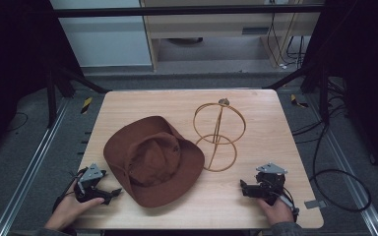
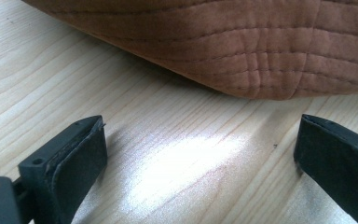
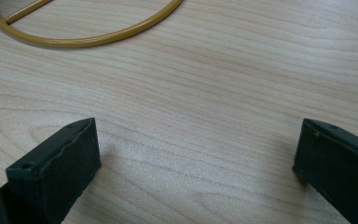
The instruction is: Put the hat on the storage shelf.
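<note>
Two grippers rest low at the near edge of the table, both with jaws wide and nothing between them. The left gripper sits just beside the near-left brim of the brown hat; the right gripper lies near the gold wire stand. The hat lies centre-left, apart from the stand. Risk, as I judge it: a shallow pinch lets the soft brim slip, or the dragged hat tips the light stand.
</note>
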